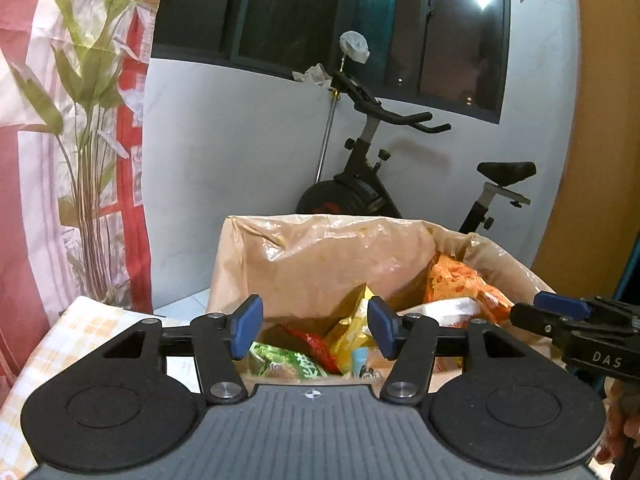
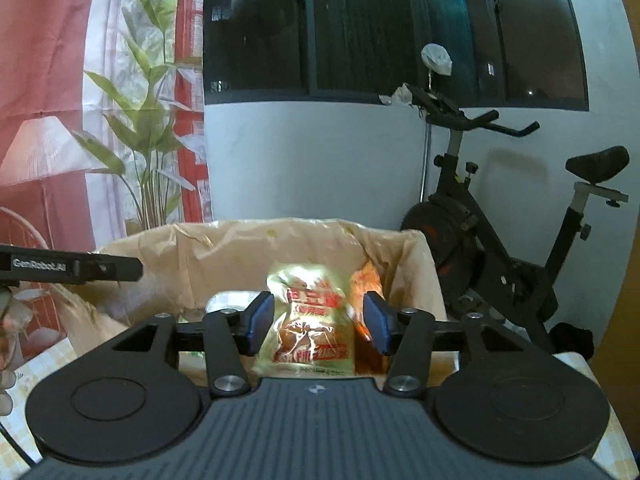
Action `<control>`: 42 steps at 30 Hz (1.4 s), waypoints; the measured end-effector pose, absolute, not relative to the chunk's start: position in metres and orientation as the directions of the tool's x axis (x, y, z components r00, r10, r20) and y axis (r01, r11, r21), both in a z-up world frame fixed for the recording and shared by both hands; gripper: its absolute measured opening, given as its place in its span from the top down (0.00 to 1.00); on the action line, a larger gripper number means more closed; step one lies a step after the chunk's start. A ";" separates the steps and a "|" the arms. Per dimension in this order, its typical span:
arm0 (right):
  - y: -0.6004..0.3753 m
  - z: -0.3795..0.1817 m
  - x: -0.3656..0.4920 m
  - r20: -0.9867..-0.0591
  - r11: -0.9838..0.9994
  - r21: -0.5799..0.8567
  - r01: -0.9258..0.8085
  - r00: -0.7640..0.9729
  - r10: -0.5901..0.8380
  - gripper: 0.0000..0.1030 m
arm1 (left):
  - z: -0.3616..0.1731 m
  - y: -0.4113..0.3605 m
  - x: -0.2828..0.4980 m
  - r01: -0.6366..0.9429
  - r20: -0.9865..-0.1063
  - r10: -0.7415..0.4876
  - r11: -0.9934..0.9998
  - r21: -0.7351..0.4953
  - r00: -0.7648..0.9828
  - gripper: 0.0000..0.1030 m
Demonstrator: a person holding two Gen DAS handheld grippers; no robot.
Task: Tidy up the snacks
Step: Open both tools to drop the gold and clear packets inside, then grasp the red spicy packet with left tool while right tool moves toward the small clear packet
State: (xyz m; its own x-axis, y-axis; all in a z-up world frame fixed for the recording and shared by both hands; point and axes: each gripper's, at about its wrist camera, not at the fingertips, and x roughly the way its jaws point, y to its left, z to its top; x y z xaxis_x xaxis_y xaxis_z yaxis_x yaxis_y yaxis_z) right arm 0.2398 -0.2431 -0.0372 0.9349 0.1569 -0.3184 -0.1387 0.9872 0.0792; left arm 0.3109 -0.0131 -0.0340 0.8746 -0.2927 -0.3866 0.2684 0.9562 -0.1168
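A cardboard box [image 1: 320,224] lined with a clear plastic bag stands in front of both grippers. In the left wrist view it holds a green packet [image 1: 288,364], a red packet [image 1: 316,344], a yellow packet [image 1: 352,320], a white packet [image 1: 448,308] and an orange packet [image 1: 452,280]. My left gripper [image 1: 314,328] hovers open over the box's near edge, with nothing between its pads. My right gripper [image 2: 318,324] is open too. A blurred gold packet [image 2: 308,320] with red print shows between its fingers, clear of the right pad [image 2: 374,328]. An orange packet [image 2: 368,280] lies behind it.
The box [image 2: 280,226] stands on a table with a checked cloth [image 1: 80,320]. An exercise bike [image 1: 380,184] stands behind it against the white wall. A flowered curtain [image 1: 80,120] hangs at the left. The right gripper's finger [image 1: 560,306] reaches in from the right.
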 end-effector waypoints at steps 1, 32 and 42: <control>-0.245 -0.038 0.235 -0.317 0.986 0.088 -0.139 0.935 0.160 0.48 | -0.032 -0.011 0.308 0.273 -0.385 -0.295 0.955 -0.112 0.875 0.38; -0.237 -0.116 0.135 -0.485 0.978 0.157 -0.135 0.852 0.195 0.48 | -0.175 -0.061 0.243 0.420 -0.687 -0.405 0.894 -0.158 0.604 0.37; -0.242 -0.130 0.135 -0.530 0.976 0.185 -0.112 0.825 0.195 0.48 | -0.204 -0.083 0.249 0.476 -0.736 -0.365 0.877 -0.066 0.570 0.43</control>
State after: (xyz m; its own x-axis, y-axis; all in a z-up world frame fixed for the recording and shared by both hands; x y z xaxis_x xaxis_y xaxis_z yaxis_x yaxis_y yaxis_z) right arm 0.1354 -0.2423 -0.1298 0.8251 0.1953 -0.5301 -0.1122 0.9763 0.1850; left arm 0.2493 -0.0827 -0.2038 0.5703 -0.3649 -0.7359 0.4759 0.8770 -0.0660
